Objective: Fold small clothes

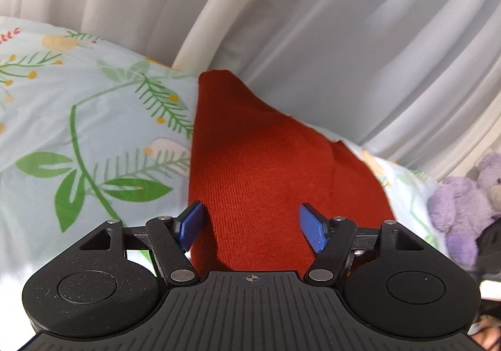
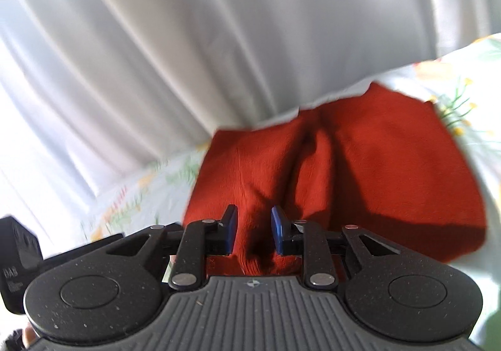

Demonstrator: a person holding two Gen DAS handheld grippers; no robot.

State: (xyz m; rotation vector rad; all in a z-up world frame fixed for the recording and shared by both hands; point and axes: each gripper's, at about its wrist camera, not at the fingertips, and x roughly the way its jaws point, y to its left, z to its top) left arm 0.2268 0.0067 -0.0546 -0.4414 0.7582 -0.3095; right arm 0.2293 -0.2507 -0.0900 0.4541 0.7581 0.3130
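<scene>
A red knit garment [image 1: 260, 160] lies on a floral bedsheet [image 1: 94, 119]. In the left wrist view my left gripper [image 1: 252, 226] is open, its blue pads wide apart on either side of the garment's near part. In the right wrist view the same garment [image 2: 360, 169] lies rumpled with a fold ridge down its middle. My right gripper [image 2: 252, 230] has its blue pads partly closed around a raised bunch of the red fabric, which fills the gap between them.
White pleated curtains [image 1: 344, 22] hang behind the bed. A purple plush toy [image 1: 460, 204] sits at the right edge of the sheet. A black device [image 2: 15, 266] shows at the left edge of the right wrist view.
</scene>
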